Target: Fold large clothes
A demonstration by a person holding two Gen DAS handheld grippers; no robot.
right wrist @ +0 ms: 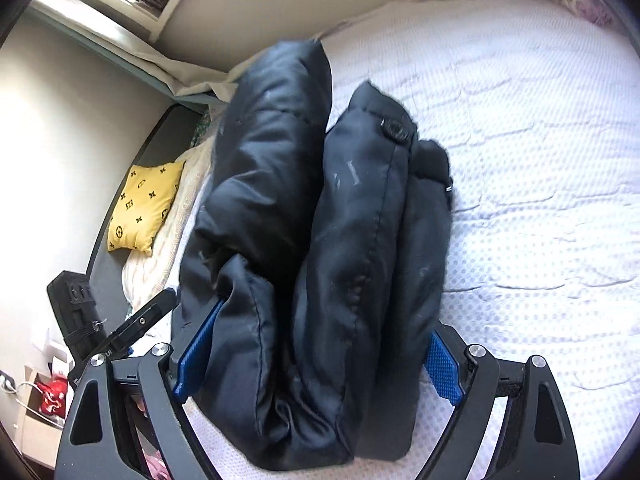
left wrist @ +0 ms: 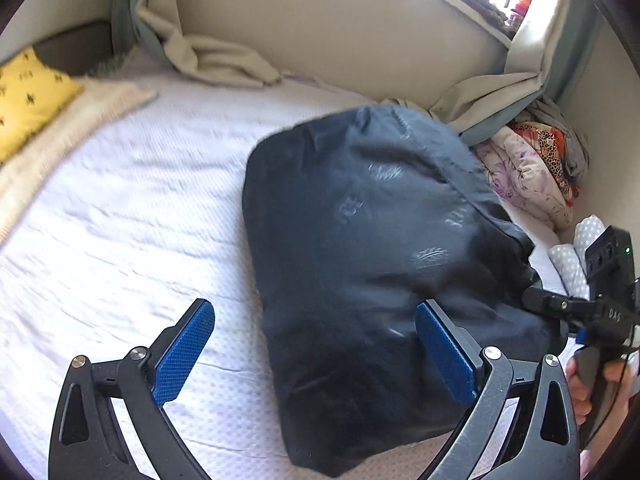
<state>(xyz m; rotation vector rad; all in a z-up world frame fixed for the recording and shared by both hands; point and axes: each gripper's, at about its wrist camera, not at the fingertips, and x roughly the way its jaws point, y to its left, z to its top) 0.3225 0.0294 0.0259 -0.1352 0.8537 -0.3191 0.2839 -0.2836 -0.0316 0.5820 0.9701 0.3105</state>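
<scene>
Right gripper (right wrist: pixel 320 356) clamping the bundled dark jacket (right wrist: pixel 312 240) at lower centre, pads (right wrist: pixel 442 364) half buried (hiding the grip), left gripper (left wrist: pixel 316 354) gaping empty, jacket lying on the white bedspread (left wrist: pixel 120 216), blurred yellow cushion (left wrist: pixel 28 96) sitting upper left.

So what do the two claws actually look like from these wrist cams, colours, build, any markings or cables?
Both match. The left claw has black curved arms with triangular cut-outs, silver pivot bolts, and blue cross-hatched pads on its fingers. The right claw is built the same; from the left camera its black body shows white lettering, a small green light and a thin cable, held by a bare hand.
</scene>
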